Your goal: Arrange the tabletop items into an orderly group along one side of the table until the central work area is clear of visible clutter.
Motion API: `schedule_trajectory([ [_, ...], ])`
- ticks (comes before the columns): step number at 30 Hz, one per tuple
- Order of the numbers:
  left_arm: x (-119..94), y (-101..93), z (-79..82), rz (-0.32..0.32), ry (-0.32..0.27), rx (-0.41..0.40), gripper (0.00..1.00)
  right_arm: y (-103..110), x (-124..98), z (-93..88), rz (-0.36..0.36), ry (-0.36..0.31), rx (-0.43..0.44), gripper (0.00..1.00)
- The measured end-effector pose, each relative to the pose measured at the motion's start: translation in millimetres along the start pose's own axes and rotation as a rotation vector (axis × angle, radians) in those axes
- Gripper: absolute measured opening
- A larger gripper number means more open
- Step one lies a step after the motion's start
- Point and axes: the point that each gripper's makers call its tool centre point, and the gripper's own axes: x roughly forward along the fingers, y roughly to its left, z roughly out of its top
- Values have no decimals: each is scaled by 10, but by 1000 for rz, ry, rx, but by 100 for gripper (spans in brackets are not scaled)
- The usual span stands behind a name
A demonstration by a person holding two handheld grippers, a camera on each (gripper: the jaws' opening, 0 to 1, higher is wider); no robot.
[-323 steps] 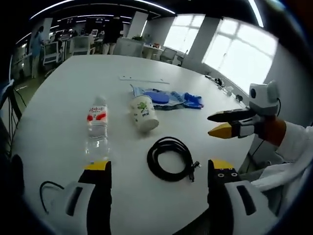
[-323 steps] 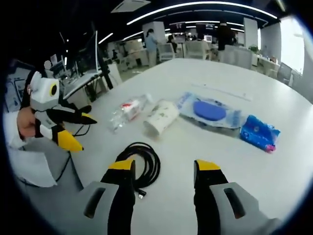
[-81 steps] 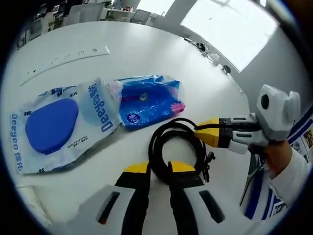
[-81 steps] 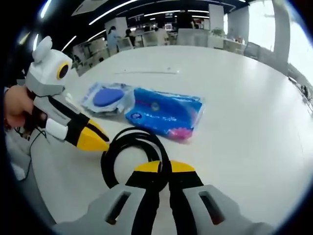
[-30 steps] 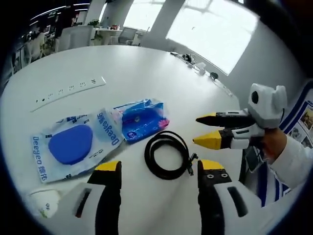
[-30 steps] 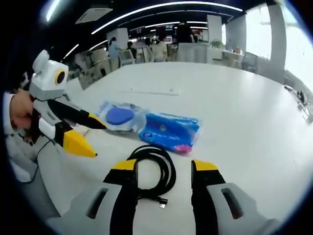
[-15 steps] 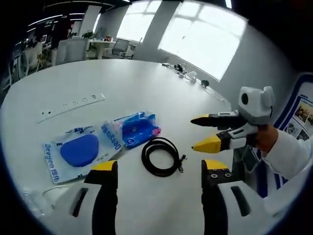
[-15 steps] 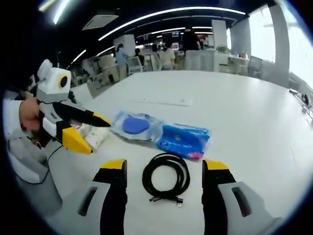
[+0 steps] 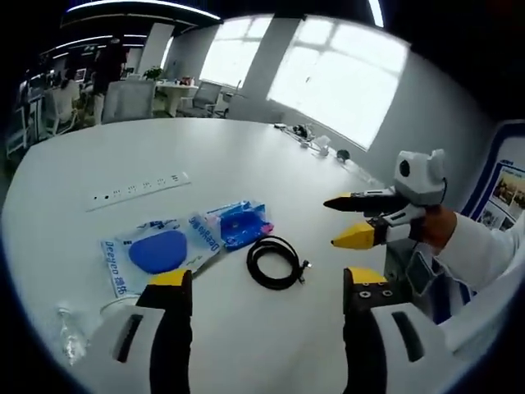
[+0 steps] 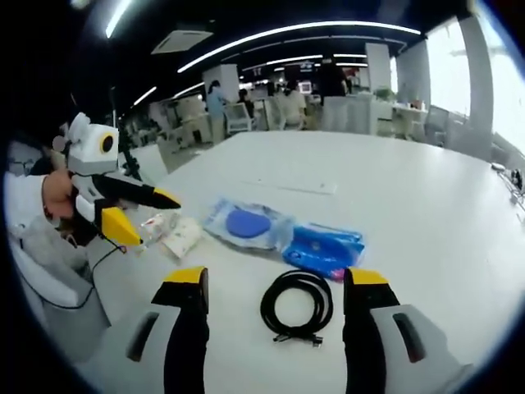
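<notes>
1. Left claw stands wide at the bottom of the left gripper view, holding nothing.
2. On the white worktop, left to right: clear bottle, pale blue wipes pack, blue pouch, coiled black cable.
3. Right claw is wide too, the cable lying mid-frame between its jaws, untouched.

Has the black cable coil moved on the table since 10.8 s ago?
Yes. The cable coil now lies beside the blue packet; earlier it lay near the cup and bottle, far from it.
</notes>
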Motion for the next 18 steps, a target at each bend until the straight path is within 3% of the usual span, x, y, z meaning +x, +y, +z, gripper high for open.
schedule_trajectory([
  [18, -986, 235, 71, 70, -126, -10, 80, 460, -92, 219, 56, -36, -44, 67],
])
